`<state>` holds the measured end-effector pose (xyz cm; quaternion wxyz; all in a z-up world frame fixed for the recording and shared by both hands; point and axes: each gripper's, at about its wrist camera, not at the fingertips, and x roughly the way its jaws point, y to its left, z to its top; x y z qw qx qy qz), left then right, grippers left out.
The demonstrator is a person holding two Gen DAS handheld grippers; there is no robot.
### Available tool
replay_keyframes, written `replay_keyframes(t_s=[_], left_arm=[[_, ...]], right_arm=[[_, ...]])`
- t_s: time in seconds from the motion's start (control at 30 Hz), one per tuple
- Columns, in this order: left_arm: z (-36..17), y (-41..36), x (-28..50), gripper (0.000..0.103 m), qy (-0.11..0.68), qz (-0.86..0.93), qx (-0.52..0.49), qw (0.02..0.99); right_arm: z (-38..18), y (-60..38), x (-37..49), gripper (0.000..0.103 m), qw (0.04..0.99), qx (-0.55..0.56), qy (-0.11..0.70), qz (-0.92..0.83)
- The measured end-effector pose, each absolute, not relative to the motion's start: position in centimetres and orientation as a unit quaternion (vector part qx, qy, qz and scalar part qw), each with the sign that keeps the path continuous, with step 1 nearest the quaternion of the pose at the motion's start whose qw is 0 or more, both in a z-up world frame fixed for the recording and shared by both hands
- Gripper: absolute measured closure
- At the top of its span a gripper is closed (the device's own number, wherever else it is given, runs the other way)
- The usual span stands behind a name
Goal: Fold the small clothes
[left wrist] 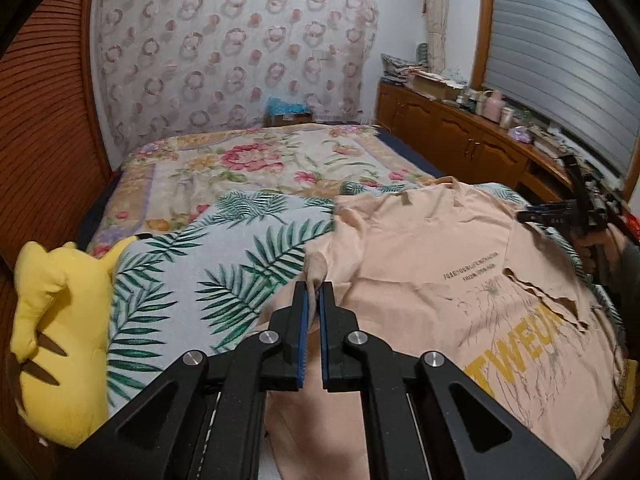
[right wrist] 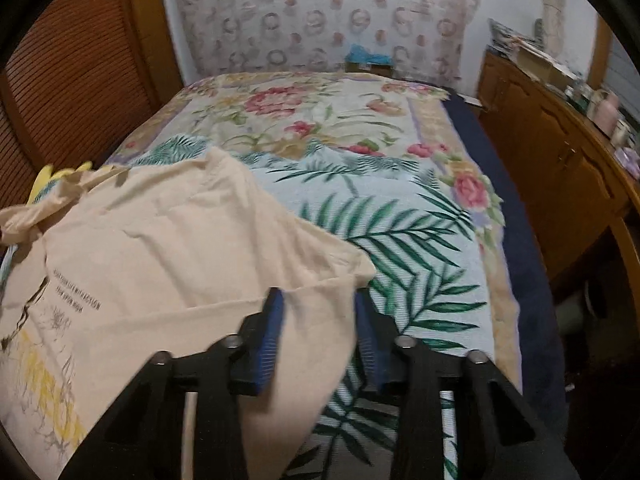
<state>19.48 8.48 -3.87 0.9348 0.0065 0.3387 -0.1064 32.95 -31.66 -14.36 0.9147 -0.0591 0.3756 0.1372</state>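
A peach T-shirt (left wrist: pixel 432 256) with yellow lettering lies spread on the palm-leaf blanket (left wrist: pixel 224 264). My left gripper (left wrist: pixel 314 292) is shut on a pinched bit of the shirt's left sleeve and lifts it slightly. In the right wrist view the shirt (right wrist: pixel 160 248) fills the left side. My right gripper (right wrist: pixel 320 300) is open, its blue pads astride the shirt's right sleeve corner, which lies between the jaws. The right gripper also shows in the left wrist view (left wrist: pixel 560 212) at the shirt's far right edge.
A yellow plush toy (left wrist: pixel 60 336) lies at the bed's left edge. A floral quilt (left wrist: pixel 256 160) covers the far bed. Wooden cabinets (left wrist: pixel 460 132) with clutter run along the right; a slatted wooden wall (left wrist: pixel 44 128) stands left.
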Motion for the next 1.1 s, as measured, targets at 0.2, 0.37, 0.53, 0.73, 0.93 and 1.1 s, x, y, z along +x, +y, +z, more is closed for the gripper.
replay_keyframes(t_s=[0.2,0.37,0.53,0.73,0.93,1.1], left_arm=[[-2.4,8.8,16.6,0.097,0.311,-0.110,-0.003,0.944],[-0.4,9.3,11.9,0.097,0.274,-0.124,-0.021,0.953],[0.5,10.2,6.7,0.097,0.251,-0.124,-0.038,0.959],[-1.0,10.8,2.6,0.098,0.266,-0.118,-0.039,0.956],[-0.7,12.8,-0.9,0.098,0.263,-0.098,-0.061,0.958],[-0.8,13.6,-3.1,0.098,0.282,-0.083,-0.052,0.954]], right_arm=[[-12.6,-29.7,30.2,0.096,0.919,-0.089,0.339,0.180],[-9.0,-29.2,23.0,0.097,0.935,-0.088,0.262,0.224],[-8.3,-30.6,14.7,0.097,0.939,-0.098,0.220,0.247],[-10.7,-34.5,7.5,0.097,0.942,-0.071,0.213,0.248],[-11.4,-36.8,2.4,0.097,0.942,-0.061,0.221,0.246],[-9.8,-36.8,0.4,0.097,0.938,-0.071,0.230,0.248]])
